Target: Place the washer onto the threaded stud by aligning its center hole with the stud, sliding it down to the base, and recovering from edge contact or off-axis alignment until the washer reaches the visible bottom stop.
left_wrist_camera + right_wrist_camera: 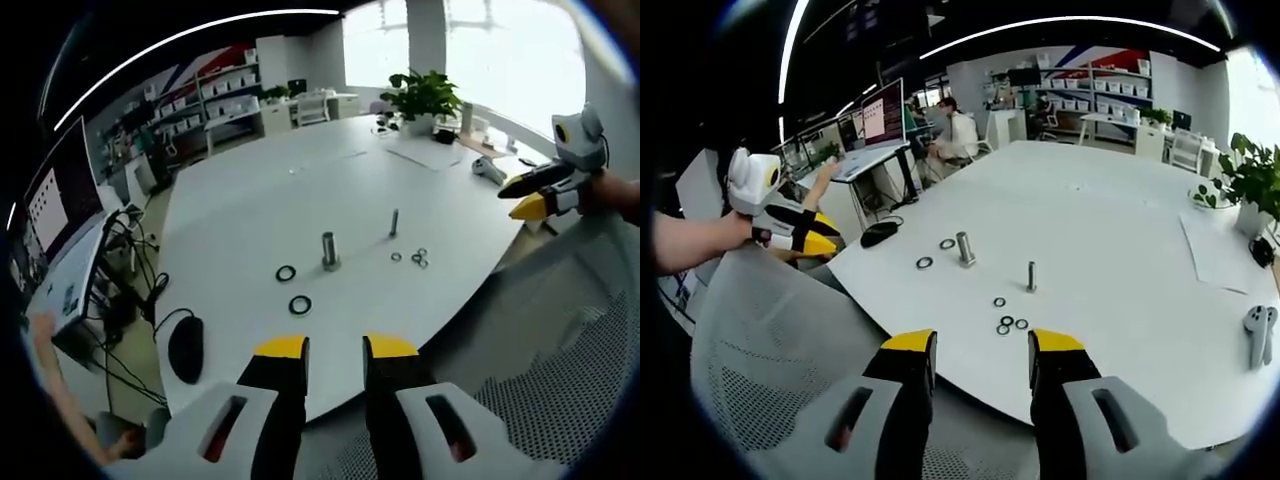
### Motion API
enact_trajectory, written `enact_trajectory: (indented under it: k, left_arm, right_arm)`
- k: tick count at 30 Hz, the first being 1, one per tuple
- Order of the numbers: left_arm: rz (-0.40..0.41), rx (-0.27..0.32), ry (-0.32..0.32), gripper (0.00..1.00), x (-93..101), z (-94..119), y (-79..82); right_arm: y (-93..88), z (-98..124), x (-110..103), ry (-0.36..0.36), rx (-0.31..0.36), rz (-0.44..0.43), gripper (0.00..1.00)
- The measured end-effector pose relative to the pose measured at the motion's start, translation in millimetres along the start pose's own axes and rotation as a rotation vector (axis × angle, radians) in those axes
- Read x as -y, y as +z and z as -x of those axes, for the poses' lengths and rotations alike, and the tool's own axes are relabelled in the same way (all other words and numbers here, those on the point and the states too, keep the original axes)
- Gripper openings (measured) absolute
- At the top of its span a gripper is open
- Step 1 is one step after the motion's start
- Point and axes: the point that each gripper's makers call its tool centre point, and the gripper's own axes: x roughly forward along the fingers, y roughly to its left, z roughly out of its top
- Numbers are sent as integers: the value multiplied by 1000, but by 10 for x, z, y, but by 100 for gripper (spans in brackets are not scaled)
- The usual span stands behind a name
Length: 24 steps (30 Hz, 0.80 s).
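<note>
On the white bench [1110, 230], washers [1007, 322] lie near a threaded stud [1031, 276]; no writing is legible. Both tools, left [336, 347] and right [981, 342], gape empty.

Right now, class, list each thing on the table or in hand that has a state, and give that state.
Left hand-held gripper: open, empty.
Right hand-held gripper: open, empty.
Thick stud: upright, bare.
Thin stud: upright, bare.
Large washers: flat on table, not on a stud.
Small washers: flat, clustered.
</note>
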Motion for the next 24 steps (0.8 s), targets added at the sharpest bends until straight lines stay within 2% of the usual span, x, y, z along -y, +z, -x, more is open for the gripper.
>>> enact_trajectory:
  k: [10, 12, 15, 19, 21, 24]
  left_arm:
    - [4, -3, -6, 19, 0, -2, -5]
    - [-1, -20, -14, 19, 23, -15, -23]
    - [11, -39, -21, 20, 9, -38, -67]
    - [46, -23, -26, 20, -27, -32, -33]
    - [79, -51, -43, 20, 19, -36, -50]
    - [77, -62, -46, 20, 31, -43, -63]
  right_arm:
    - [-8, 3, 2, -2, -3, -1, 39]
    - [-8, 1, 10, -3, -1, -7, 39]
    - [2, -2, -6, 4, -2, 0, 39]
    - [-19, -6, 1, 6, -7, -9, 39]
    - [6, 7, -3, 6, 1, -11, 39]
    - [1, -3, 5, 3, 3, -11, 39]
